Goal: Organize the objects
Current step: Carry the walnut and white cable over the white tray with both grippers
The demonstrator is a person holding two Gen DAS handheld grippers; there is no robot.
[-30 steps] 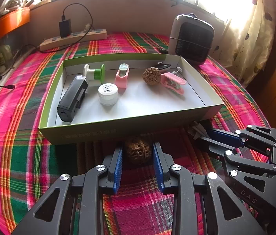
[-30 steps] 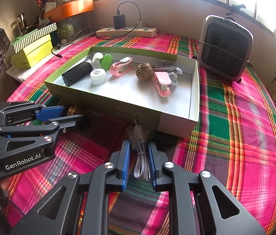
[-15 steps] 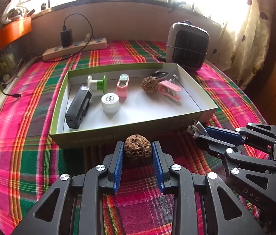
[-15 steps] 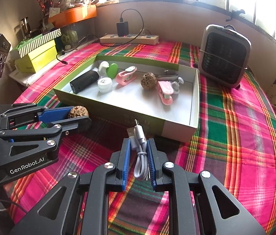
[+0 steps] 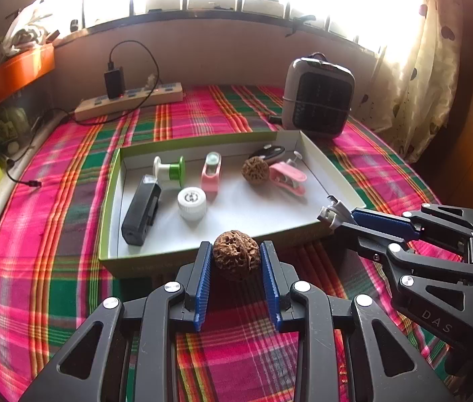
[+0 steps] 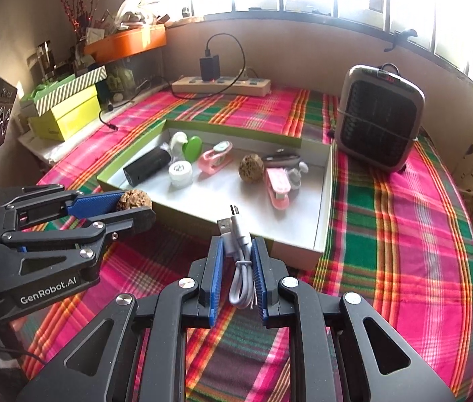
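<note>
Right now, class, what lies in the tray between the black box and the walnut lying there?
In the left wrist view, a white round cap and a pink clip lie between the black box and the walnut.

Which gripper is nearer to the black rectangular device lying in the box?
Left. The left gripper, shut on a walnut, hangs by the box's near wall close to the black device. The right gripper, clamping a white cable, is farther along that wall.
</note>
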